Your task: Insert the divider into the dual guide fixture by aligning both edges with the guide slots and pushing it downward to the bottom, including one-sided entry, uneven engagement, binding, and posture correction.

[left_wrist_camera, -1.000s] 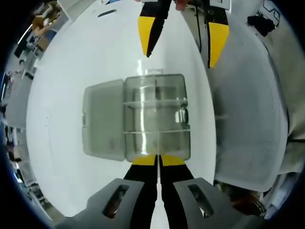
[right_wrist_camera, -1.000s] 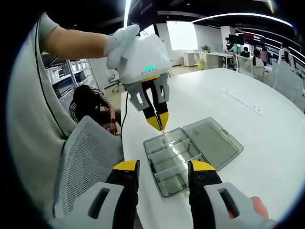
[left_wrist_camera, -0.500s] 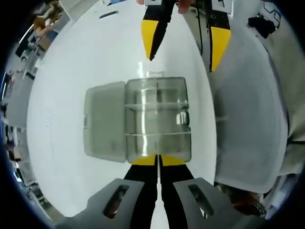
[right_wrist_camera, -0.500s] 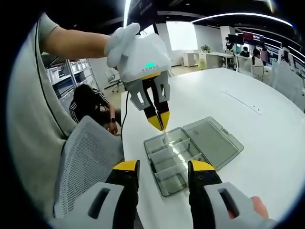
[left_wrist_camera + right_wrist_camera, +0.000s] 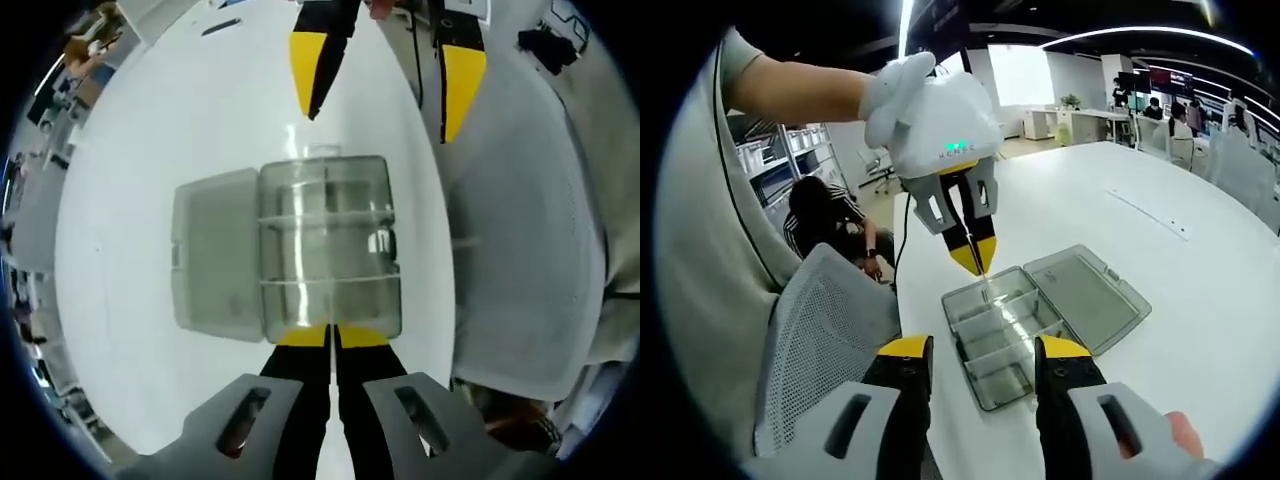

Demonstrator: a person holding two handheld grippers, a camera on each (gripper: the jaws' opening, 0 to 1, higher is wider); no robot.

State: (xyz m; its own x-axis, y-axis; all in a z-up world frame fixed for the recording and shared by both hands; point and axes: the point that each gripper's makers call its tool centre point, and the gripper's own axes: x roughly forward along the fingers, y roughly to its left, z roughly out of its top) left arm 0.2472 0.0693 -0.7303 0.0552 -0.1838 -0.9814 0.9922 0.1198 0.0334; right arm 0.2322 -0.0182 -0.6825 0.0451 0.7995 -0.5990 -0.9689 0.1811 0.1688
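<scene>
A clear grey plastic box lies on the white table with its lid folded open beside it. Two clear dividers stand across its tray. In the right gripper view the box sits just beyond my right gripper, which is open and holds nothing. My left gripper hangs over the box's far end. It is shut on a thin clear divider that reaches down to the tray. In the left gripper view my left gripper is shut at the tray's near edge. The right gripper stands open beyond the box.
A grey mesh chair stands against the table edge, also in the left gripper view as the chair. A gloved hand holds the left gripper. A person sits behind the chair. Desks and people fill the far room.
Only a slight wobble of the left gripper over the box. The box, lid and right gripper have stayed put.
</scene>
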